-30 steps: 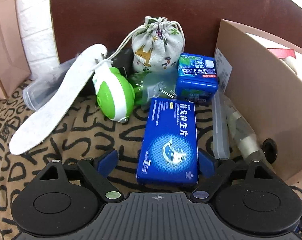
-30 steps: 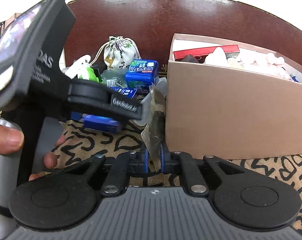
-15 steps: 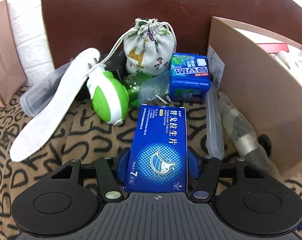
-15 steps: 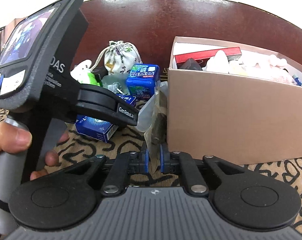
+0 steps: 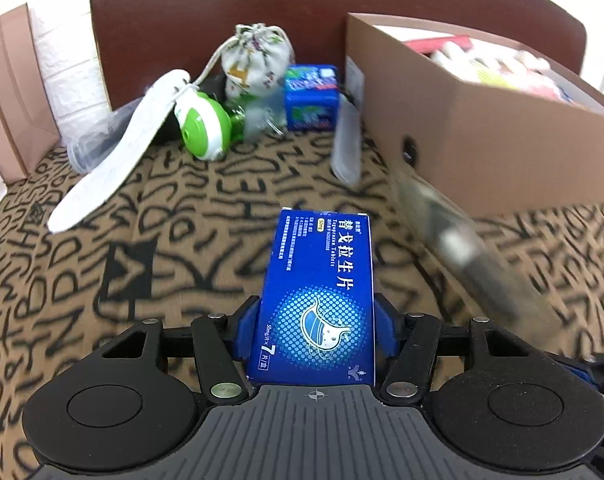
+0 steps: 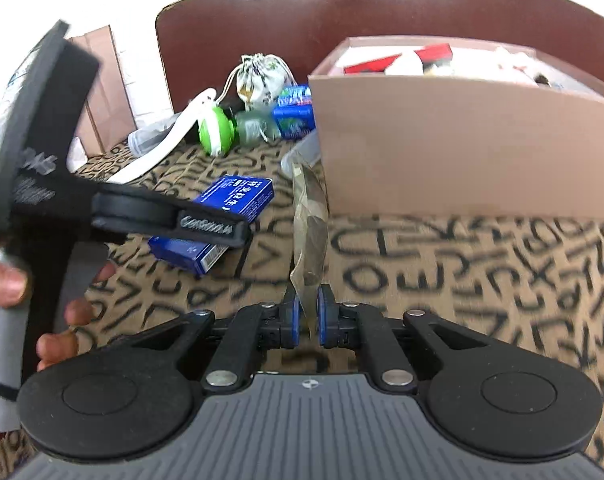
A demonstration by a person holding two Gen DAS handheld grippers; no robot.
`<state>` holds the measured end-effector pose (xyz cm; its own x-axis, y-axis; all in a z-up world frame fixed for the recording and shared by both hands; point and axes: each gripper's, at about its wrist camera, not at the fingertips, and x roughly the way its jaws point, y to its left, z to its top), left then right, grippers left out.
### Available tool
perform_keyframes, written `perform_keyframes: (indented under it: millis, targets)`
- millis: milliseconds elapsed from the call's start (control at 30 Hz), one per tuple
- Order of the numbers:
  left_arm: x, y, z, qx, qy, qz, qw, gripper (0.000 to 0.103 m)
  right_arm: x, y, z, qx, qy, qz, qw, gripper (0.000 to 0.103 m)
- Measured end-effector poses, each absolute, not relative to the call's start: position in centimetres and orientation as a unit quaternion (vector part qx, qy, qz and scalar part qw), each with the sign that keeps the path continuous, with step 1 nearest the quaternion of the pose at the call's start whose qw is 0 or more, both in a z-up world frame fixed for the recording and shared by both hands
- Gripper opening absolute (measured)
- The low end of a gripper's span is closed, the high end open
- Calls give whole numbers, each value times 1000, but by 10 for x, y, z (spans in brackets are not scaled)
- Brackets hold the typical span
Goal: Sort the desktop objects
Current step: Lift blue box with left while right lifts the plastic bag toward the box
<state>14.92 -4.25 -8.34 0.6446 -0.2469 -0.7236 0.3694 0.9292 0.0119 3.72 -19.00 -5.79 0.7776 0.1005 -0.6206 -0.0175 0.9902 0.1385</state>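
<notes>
left gripper [image 5: 316, 334] clamped on flat blue cardboard tablet box [image 5: 320, 292], lifted over the patterned cloth. right gripper [image 6: 307, 316] pinched shut on clear crinkly plastic packet [image 6: 308, 216]. open brown cardboard box [image 5: 502, 136] at 2 o'clock. best to keep both grips firm, raise above the rim, then drop inside, one at a time.
</notes>
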Motion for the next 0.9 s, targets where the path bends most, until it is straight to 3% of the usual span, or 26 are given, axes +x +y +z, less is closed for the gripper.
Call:
perform_keyframes:
  millis: [33, 67, 133, 267, 400, 433, 533, 633, 733, 900]
  targets:
    - [146, -44, -84, 83, 385, -170, 903, 72, 34, -190, -59, 61, 341, 38, 937, 13]
    - [145, -45, -84, 86, 383, -169, 904, 77, 31, -189, -60, 60, 346, 44, 935, 13]
    - [144, -48, -84, 90, 383, -156, 906, 83, 28, -185, -59, 51, 343, 49, 937, 15]
    - [155, -47, -85, 82, 392, -141, 905, 86, 33, -180, -51, 37, 327, 50, 943, 37]
    - [161, -42, -84, 93, 392, -141, 904, 72, 42, -180, -42, 29, 317, 56, 946, 38]
    - [161, -41, -84, 97, 390, -141, 905, 72, 42, -181, -40, 30, 316, 61, 946, 38]
    - [165, -41, -87, 105, 389, -135, 905, 79, 36, -179, -38, 8, 328, 100, 939, 56]
    - [170, -43, -86, 103, 394, -133, 904, 79, 36, -175, -33, -14, 322, 95, 942, 56]
    - [172, -42, -83, 103, 401, -143, 899, 66, 48, -173, -33, -20, 322, 84, 943, 56]
    - [177, -35, -83, 86, 410, -138, 897, 72, 71, -169, -40, -29, 338, 83, 937, 56]
